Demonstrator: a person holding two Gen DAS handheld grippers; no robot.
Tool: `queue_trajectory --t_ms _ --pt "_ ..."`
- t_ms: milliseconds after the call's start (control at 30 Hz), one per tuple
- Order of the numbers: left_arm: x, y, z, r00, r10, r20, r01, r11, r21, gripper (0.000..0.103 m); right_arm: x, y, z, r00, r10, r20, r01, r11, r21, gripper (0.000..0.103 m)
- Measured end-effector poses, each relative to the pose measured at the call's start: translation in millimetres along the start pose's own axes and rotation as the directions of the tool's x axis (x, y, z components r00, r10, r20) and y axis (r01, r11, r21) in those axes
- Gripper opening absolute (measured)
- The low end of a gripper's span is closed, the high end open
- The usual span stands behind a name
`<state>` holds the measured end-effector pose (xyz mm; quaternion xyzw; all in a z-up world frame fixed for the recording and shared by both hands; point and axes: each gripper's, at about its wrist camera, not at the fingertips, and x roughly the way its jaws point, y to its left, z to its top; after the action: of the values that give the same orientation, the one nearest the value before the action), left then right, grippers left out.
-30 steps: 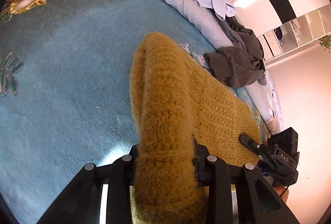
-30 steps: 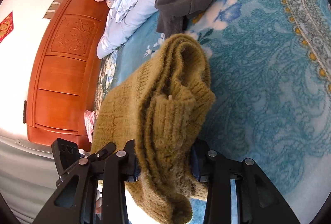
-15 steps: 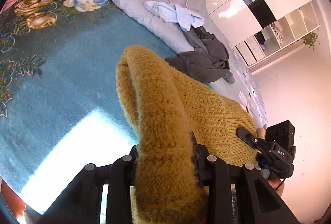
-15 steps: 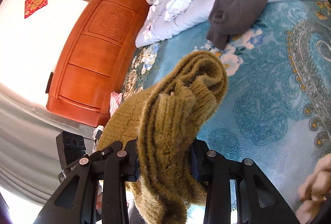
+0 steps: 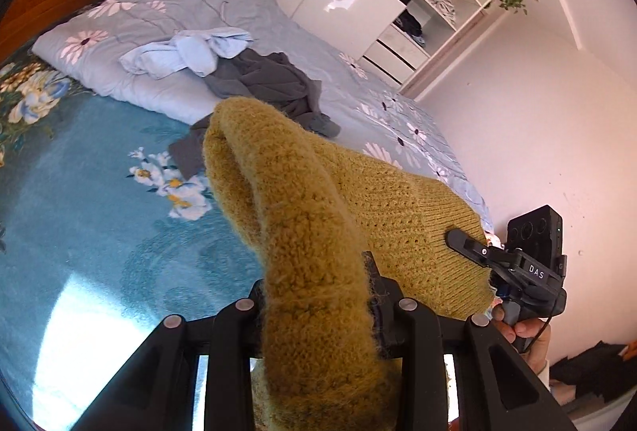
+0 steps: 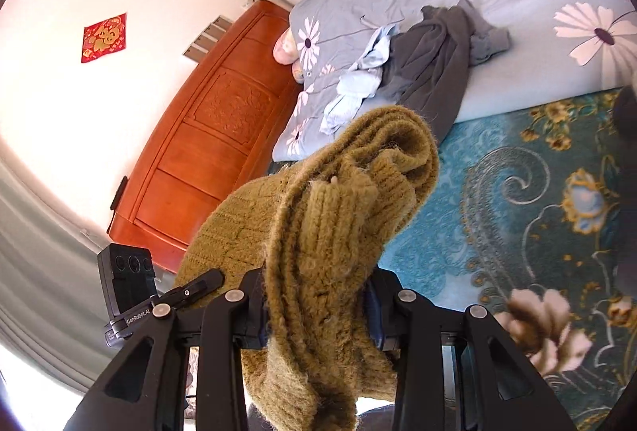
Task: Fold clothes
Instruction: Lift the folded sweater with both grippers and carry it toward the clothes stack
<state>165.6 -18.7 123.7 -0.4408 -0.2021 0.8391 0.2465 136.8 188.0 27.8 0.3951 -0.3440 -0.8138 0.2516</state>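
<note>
Sweater point(image 5: 318, 271) now lifted higher off the bed point(image 5: 79, 232); left tool point(image 5: 318, 311) and right tool point(image 6: 318, 311) both pinching it, ready to fold.

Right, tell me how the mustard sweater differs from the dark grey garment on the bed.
The mustard sweater is a thick, fuzzy knit; the dark grey garment looks thin and smooth. The sweater is clamped in the left gripper and the right gripper; the grey one lies crumpled, untouched, on the quilt. Neither is folded flat.
</note>
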Motion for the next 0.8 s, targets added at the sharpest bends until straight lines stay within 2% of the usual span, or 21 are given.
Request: queue_trajectory --t_ms 100,233,367,500,600,700,800 --pt "32.5 -53.1 12.7 0.998 -0.057 -0.04 0.059 0.996 0.067 0.034 -57.5 -10.3 11.4 0.997 -0.038 0.072 0.04 0.999 -0.018 0.038" --pt "78.8 -131.7 23.5 0.985 -0.138 -0.1 0.152 0.976 0.153 0.034 -134.8 -36.2 23.8 0.983 -0.114 0.147 0.116 0.993 -0.006 0.038" --pt "130.9 -207.5 33.6 0.966 -0.188 -0.178 0.225 0.949 0.221 0.034 -210.1 -64.0 36.6 0.958 -0.194 0.211 0.193 0.981 0.023 0.038" --pt "183.7 -269.9 38.0 0.94 -0.23 -0.253 0.291 0.926 0.241 0.034 -275.9 -92.3 48.7 0.927 -0.274 0.257 0.261 0.962 0.082 0.038" --pt "221.0 -301.3 37.7 0.921 -0.257 -0.294 0.328 0.918 0.225 0.034 -307.8 -113.9 55.6 0.902 -0.323 0.288 0.301 0.946 0.119 0.038" --pt "256.5 -317.3 39.5 0.908 -0.281 -0.311 0.343 0.925 0.165 0.034 -331.2 -135.6 63.2 0.877 -0.364 0.314 0.331 0.931 0.155 0.038" --pt "280.8 -325.8 37.2 0.912 -0.286 -0.294 0.34 0.928 0.152 0.034 -354.7 -157.3 70.7 0.85 -0.404 0.339 0.358 0.914 0.191 0.038"
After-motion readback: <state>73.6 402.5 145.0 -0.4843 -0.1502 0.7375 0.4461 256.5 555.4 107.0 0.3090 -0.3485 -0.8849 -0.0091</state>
